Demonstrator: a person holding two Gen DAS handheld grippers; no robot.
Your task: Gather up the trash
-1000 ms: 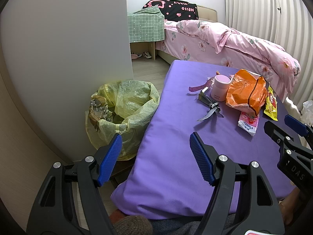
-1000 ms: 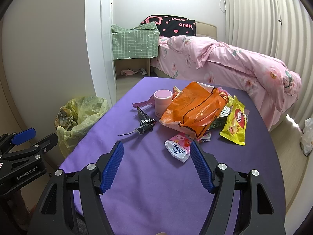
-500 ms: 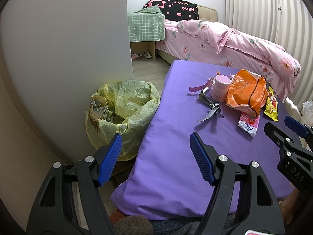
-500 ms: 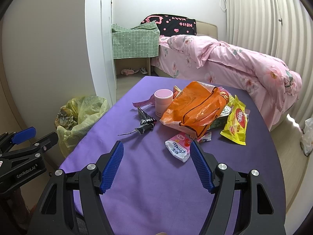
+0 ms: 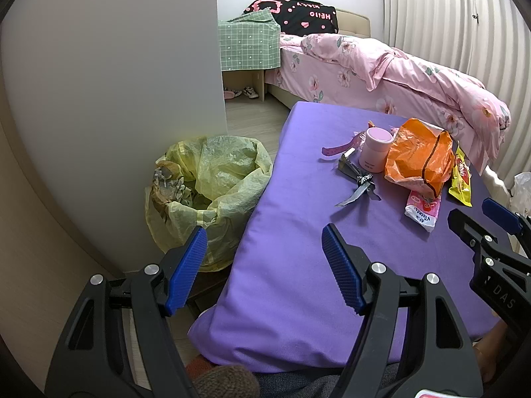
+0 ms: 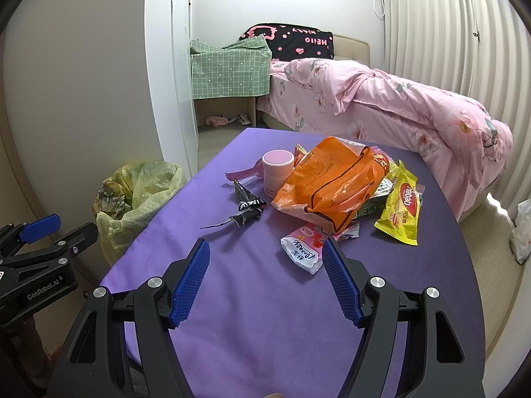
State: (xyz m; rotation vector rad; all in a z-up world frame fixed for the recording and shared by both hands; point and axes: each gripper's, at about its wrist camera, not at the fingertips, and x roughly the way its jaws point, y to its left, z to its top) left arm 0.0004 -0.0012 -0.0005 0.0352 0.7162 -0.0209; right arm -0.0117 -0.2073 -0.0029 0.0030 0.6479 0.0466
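Note:
Trash lies on the purple table (image 6: 252, 315): an orange bag (image 6: 332, 182), a yellow snack packet (image 6: 403, 207), a pink-and-white packet (image 6: 303, 247), a black torn wrapper (image 6: 247, 212) and a pink cup (image 6: 278, 172). A bin with a yellow liner (image 5: 205, 185) stands left of the table; it also shows in the right wrist view (image 6: 136, 199). My left gripper (image 5: 264, 265) is open and empty over the table's near left edge. My right gripper (image 6: 265, 280) is open and empty, just short of the pink-and-white packet.
A bed with pink bedding (image 6: 398, 106) stands behind the table. A green checked cloth covers a small shelf (image 6: 229, 66) with shoes under it. A white wall (image 5: 116, 83) rises left of the bin. A white bag (image 6: 522, 232) lies on the floor at right.
My right gripper has edged slightly forward toward the packets. The left gripper has barely moved.

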